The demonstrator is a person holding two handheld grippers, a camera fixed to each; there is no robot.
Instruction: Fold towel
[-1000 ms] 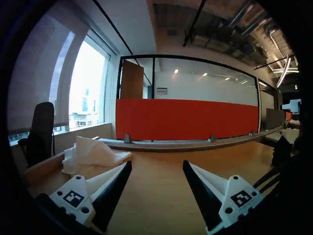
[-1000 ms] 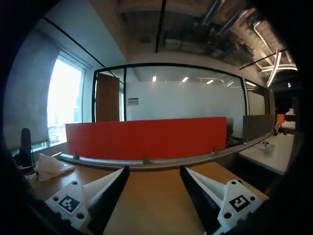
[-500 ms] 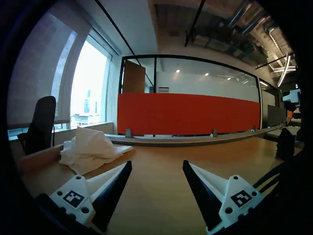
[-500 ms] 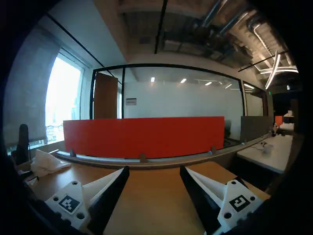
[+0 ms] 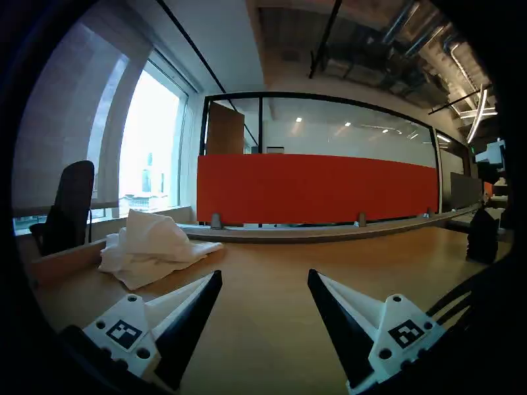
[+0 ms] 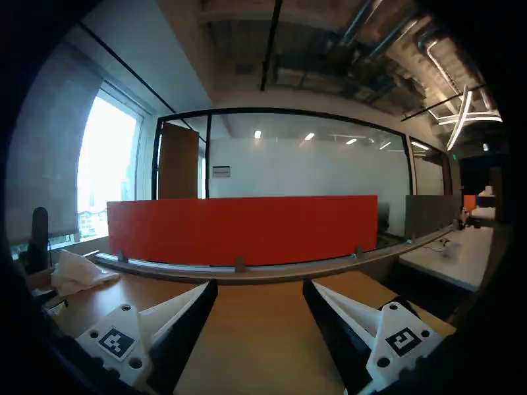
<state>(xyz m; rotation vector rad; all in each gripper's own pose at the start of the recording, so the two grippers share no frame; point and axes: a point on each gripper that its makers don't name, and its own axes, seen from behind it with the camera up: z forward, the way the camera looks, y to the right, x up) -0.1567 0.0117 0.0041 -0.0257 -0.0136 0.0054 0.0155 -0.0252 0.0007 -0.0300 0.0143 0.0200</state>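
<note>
Left gripper view: the left gripper (image 5: 263, 272) hangs low over the wooden counter (image 5: 382, 253), its fingers (image 5: 188, 316) spread wide with nothing between them. The towel (image 5: 155, 247) is a crumpled white heap on the counter, ahead and off to the left, well apart from the left fingertip and untouched. Behind it there's a dark chair (image 5: 66, 210) and a bright window (image 5: 148, 158). A red divider (image 5: 316, 189) runs along the counter's far edge.

Right gripper view: the right gripper (image 6: 260, 283) is also low over the counter (image 6: 263, 336), fingers (image 6: 181, 329) wide apart and holding nothing. The towel (image 6: 76, 273) sits far off at the left edge, still bunched, near the counter's far side. The red divider (image 6: 244, 227) stretches straight ahead.
</note>
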